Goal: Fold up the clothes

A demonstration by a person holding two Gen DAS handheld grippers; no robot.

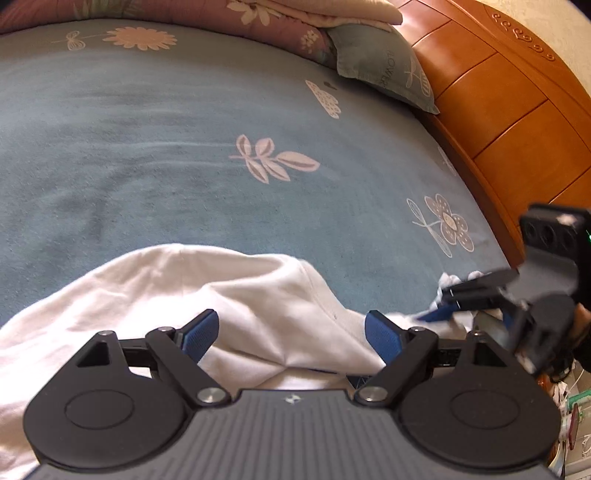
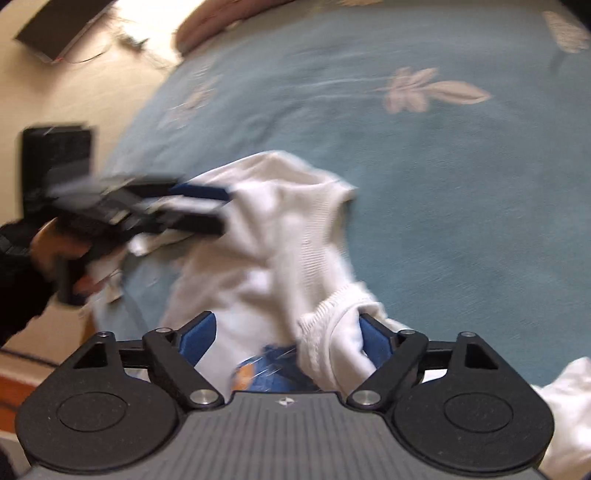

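A crumpled white garment (image 1: 229, 295) lies on the blue floral bedsheet (image 1: 184, 147), near its front edge. My left gripper (image 1: 291, 336) is open, its blue-padded fingers wide apart with a fold of the cloth bunched between them. To the right, blurred, my right gripper (image 1: 447, 302) sits at another part of the white cloth. In the right wrist view the right gripper (image 2: 286, 336) is open too, and a ribbed cuff (image 2: 332, 332) of the garment (image 2: 280, 221) drapes against its right finger. A hand holds the left gripper (image 2: 218, 210) at the garment's left edge.
A grey-green pillow (image 1: 384, 62) and a folded quilt (image 1: 258, 22) lie at the far end of the bed. The curved wooden headboard (image 1: 509, 110) runs along the right. Pale floor (image 2: 74, 92) with a dark flat object (image 2: 62, 29) lies beyond the bed's left edge.
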